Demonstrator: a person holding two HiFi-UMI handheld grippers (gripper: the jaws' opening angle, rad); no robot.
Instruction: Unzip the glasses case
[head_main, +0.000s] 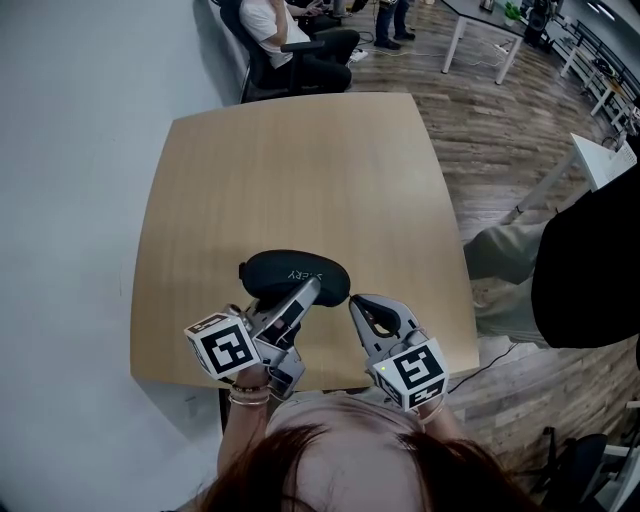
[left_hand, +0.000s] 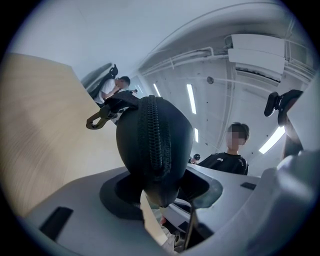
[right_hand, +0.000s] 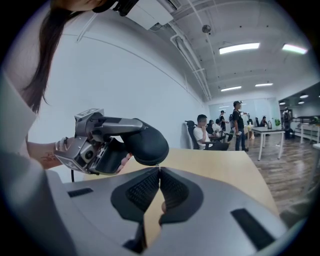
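The black glasses case (head_main: 295, 272) looks zipped shut along the edge I can see, so no clue what's inside. It's over the near part of the table (head_main: 300, 150), clamped at one end by my left gripper (head_main: 308, 290). Only the left gripper view shows the zipper (left_hand: 150, 135) teeth and the clip (left_hand: 100, 117) at the far end. My right gripper (head_main: 358, 303) has its jaws pressed together right by the case; can't tell if they've pinched anything.

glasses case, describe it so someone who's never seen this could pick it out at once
Find the light wooden table and look at its near edge, by the person. The glasses case is the only black oval thing there, clamped by the grey left gripper, with a zip round its rim and a clip at its far end.
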